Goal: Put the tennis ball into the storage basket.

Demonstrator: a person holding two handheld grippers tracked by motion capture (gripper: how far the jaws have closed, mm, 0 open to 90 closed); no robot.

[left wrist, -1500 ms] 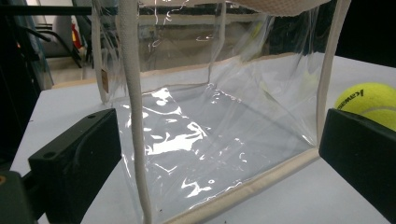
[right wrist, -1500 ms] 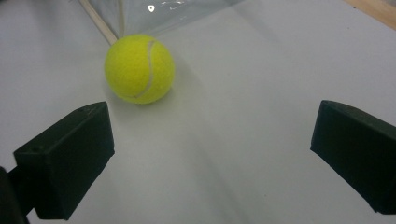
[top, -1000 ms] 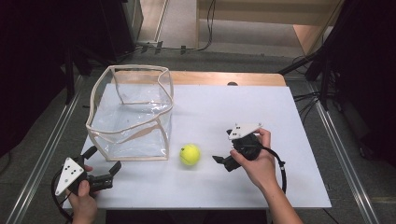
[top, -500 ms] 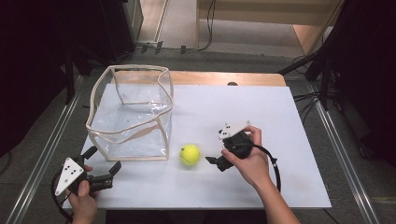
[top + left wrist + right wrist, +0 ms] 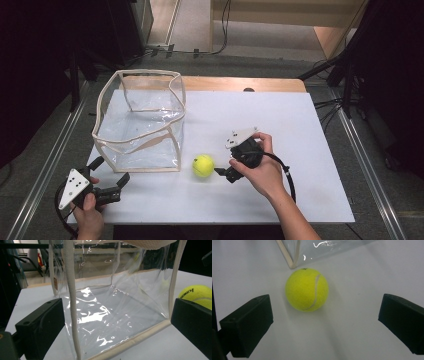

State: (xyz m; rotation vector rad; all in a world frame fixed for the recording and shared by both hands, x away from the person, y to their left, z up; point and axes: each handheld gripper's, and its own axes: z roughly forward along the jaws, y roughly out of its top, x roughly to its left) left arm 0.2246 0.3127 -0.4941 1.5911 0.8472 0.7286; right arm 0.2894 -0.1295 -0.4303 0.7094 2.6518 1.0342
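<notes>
A yellow tennis ball (image 5: 203, 165) lies on the white table (image 5: 280, 120), just right of the front corner of a clear plastic bag with cream trim (image 5: 145, 73). My right gripper (image 5: 223, 175) is open and sits close to the ball's right side, jaws pointing at it. In the right gripper view the ball (image 5: 307, 289) rests a little beyond the wide-apart jaws of that gripper (image 5: 324, 322), untouched. My left gripper (image 5: 112, 170) is open at the table's front left, facing the bag's front wall (image 5: 71, 290). The ball (image 5: 196, 293) peeks over its right jaw.
The bag stands open-topped and empty on the table's left half. A wooden strip (image 5: 240, 84) runs along the table's far edge. Metal rails (image 5: 370, 165) flank both sides. Black cables trail from both grippers.
My right gripper has moved left across the table and closed in on the tennis ball. The left gripper, the ball and the bag have stayed put.
</notes>
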